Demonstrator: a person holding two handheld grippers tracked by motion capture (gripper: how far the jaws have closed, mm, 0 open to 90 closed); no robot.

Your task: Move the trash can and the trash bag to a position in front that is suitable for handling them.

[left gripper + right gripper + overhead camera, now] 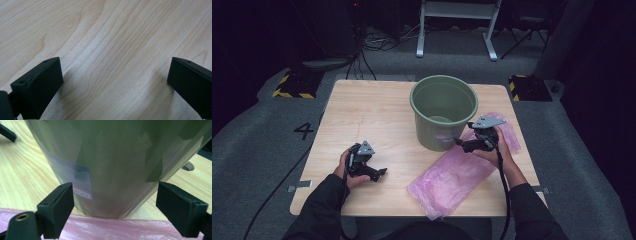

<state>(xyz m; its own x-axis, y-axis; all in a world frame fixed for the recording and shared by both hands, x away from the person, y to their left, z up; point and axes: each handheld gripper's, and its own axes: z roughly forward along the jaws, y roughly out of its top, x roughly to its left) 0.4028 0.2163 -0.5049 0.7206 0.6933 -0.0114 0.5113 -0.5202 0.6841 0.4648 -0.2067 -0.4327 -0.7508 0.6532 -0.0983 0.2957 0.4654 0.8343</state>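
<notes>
— On the right half of the counter [362,110], what lies there?

— A pink plastic bag [452,177], flat and crumpled, running from beside the green bucket [443,112] down to the near edge. Its upper end passes just behind the bucket's right side.

— And the bucket?

— Upright, around the middle of the counter toward the far side, with a pale label low on its wall. In the right gripper view its base touches the edge of the bag.

— Where is the right hand-held gripper [464,144]?

— Over the upper part of the bag, pointing at the bucket's lower wall. Its jaws stand wide apart, framing the bucket's base, clamped on nothing.

— The left hand-held gripper [379,173]?

— On the near left of the counter, well apart from bag and bucket. The left gripper view shows its jaws spread wide over bare wood, with nothing between them.

— Anything around the counter?

— Grey floor, with cables trailing across it.
</notes>
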